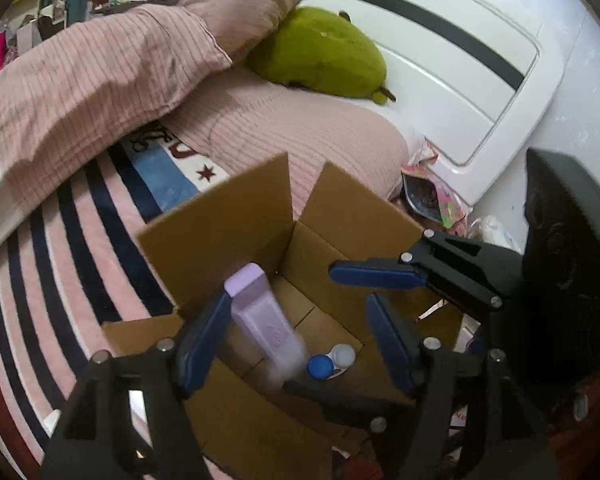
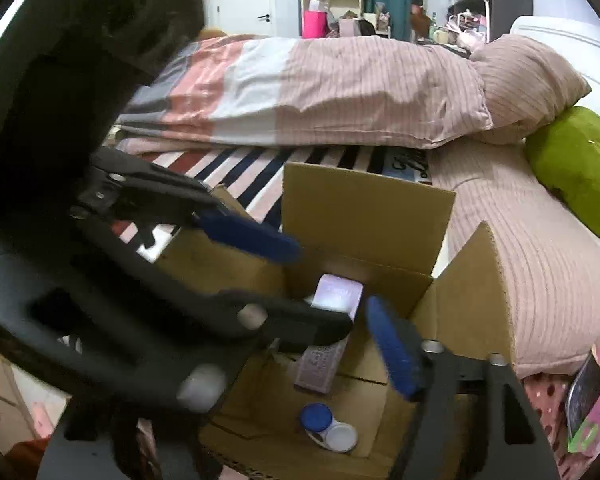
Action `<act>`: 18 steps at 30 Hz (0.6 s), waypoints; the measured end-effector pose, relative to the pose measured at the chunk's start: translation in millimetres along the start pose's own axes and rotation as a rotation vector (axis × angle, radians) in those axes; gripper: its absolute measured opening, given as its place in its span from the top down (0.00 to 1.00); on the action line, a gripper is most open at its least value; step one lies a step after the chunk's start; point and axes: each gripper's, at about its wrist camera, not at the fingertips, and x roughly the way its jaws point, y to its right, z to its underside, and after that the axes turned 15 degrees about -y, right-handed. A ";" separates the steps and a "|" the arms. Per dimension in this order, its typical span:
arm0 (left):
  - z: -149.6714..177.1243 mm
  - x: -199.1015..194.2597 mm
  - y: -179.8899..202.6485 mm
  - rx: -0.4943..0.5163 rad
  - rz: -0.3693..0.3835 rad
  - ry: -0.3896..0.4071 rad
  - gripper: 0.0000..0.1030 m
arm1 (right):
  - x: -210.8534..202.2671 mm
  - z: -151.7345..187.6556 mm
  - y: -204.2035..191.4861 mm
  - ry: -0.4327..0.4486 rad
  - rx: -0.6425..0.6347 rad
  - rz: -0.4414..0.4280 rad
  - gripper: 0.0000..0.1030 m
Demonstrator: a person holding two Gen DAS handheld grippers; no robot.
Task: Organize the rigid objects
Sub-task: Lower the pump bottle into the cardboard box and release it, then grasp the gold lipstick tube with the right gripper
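Both grippers hang over an open cardboard box [image 1: 236, 216] that sits on the bed [image 1: 80, 216]. The left gripper [image 1: 296, 340] points down into the box with its blue fingers [image 1: 198, 350] spread wide apart, released; a lilac box [image 1: 266, 320] stands tilted between them, close beside the left finger, its lower end blurred. The right gripper [image 2: 336, 312] reaches in from the side; only one of its own blue fingers is plain to see, so whether it is released or clenched cannot be told. On the box floor lies a contact lens case [image 2: 329, 428] with one blue and one white cap, near the lilac box's foot.
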 end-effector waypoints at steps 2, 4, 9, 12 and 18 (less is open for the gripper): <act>8.5 -16.3 -5.5 -0.020 -0.041 0.037 0.34 | -3.9 0.1 -3.7 0.016 -0.008 -0.013 0.34; 18.3 -32.0 -13.1 -0.044 -0.068 0.071 0.33 | -11.9 -1.0 -10.5 0.055 -0.028 -0.039 0.34; 65.5 -81.9 -44.2 -0.154 -0.213 0.178 0.27 | -30.1 -5.8 -51.4 0.140 -0.142 -0.151 0.33; 101.2 -102.1 -70.6 -0.236 -0.273 0.223 0.25 | -27.6 -11.4 -85.3 0.140 -0.224 -0.215 0.33; 172.7 -108.2 -120.1 -0.364 -0.326 0.252 0.25 | 17.4 -24.3 -144.6 0.039 -0.300 -0.302 0.33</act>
